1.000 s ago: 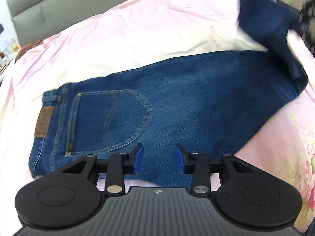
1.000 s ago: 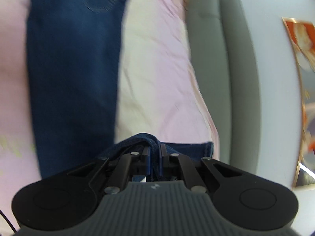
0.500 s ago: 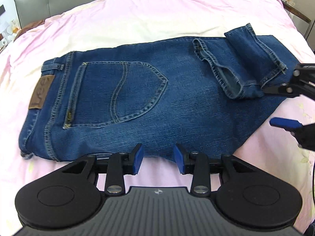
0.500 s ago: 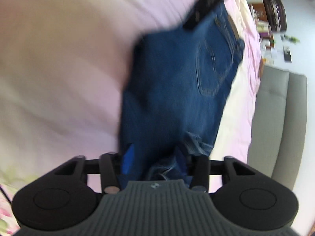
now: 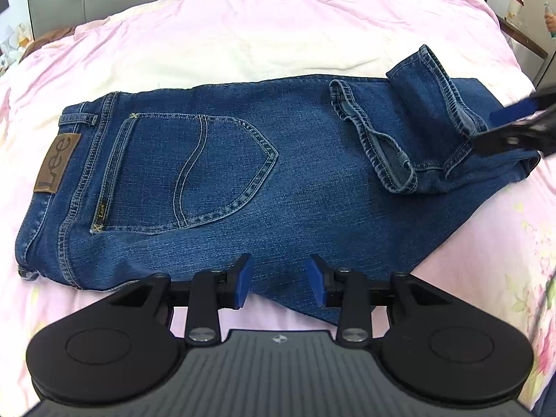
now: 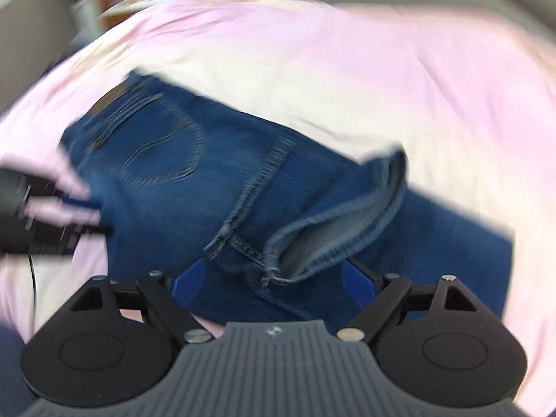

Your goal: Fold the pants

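A pink bedsheet (image 5: 264, 34) is covering the bed, filling both frames. At the bottom centre of the left view, the left gripper (image 5: 280, 282) is hovering partly open over the near edge of the jeans (image 5: 312, 187), holding nothing. The jeans are lying folded across mid-frame, hems (image 5: 427, 132) doubled back at the right. There the right gripper (image 6: 274, 279) is spreading wide, empty, hems just ahead.
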